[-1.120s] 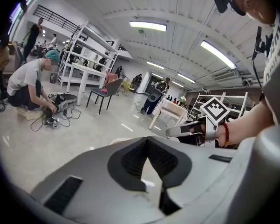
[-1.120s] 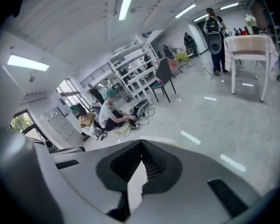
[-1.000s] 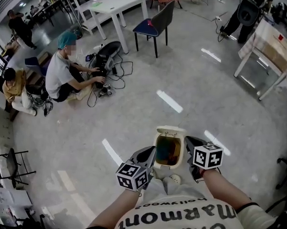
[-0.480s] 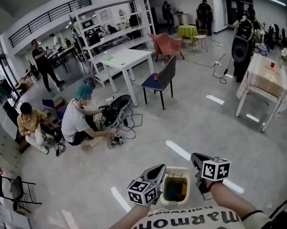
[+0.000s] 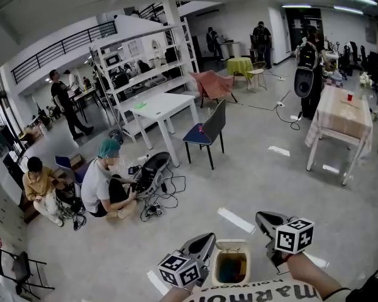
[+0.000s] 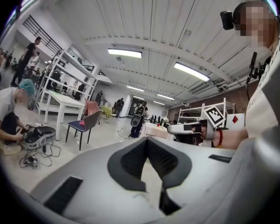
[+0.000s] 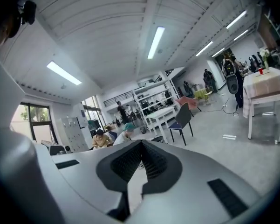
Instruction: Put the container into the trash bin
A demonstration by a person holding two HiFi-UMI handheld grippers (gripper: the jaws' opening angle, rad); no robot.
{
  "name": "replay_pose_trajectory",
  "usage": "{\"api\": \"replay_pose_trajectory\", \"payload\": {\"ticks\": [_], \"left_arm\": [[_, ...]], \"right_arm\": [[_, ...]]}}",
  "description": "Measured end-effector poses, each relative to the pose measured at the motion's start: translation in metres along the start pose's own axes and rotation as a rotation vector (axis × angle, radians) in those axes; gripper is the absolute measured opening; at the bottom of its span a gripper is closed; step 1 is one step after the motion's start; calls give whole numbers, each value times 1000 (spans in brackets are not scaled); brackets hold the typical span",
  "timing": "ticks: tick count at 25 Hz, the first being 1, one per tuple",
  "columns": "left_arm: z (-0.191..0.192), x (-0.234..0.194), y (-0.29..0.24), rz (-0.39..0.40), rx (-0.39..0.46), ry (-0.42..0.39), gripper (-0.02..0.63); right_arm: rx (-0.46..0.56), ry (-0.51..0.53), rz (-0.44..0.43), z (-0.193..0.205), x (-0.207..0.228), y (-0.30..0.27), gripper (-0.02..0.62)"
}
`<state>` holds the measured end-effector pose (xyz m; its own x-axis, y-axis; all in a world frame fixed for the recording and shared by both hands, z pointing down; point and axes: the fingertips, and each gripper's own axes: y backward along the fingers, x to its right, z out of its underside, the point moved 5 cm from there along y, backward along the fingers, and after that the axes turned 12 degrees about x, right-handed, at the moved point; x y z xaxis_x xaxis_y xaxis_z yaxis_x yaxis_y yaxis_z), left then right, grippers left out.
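— Where is the container?
— Neither gripper has it; the left gripper (image 5: pixel 205 240) and right gripper (image 5: pixel 265 218) both have jaws pressed together on nothing; blue and orange contents (image 5: pixel 231 269) lie in the bin (image 5: pixel 233 245), perhaps the container.
— And the bin?
— Between the two, below; the left sits nearer its rim.

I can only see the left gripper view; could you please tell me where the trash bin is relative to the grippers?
Observer: In the head view the trash bin stands open on the floor, below and between the left gripper and the right gripper.
Operator: Thanks. Is the right gripper holding anything?
Observer: No; the right gripper view shows its jaws together with nothing between them.
Operator: And inside the bin?
Observer: Blue and orange things lie in it; I cannot make out what they are.
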<state>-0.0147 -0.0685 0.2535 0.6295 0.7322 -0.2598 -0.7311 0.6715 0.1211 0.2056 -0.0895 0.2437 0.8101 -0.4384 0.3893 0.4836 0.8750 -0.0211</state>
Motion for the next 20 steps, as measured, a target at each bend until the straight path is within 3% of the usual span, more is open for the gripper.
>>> {"api": "replay_pose_trajectory", "payload": {"ticks": [8,14,20], "left_arm": [[-13,2,7,59,47,20,-9],[-24,4,21,124,39,35,-9],[-46,-4,62,176,7,-1,-9]], "right_arm": [[34,5,37,-6,-5,15,2],[46,-24,74,7,-30,19,2],[42,-26,102,24,-75,14,2]]}}
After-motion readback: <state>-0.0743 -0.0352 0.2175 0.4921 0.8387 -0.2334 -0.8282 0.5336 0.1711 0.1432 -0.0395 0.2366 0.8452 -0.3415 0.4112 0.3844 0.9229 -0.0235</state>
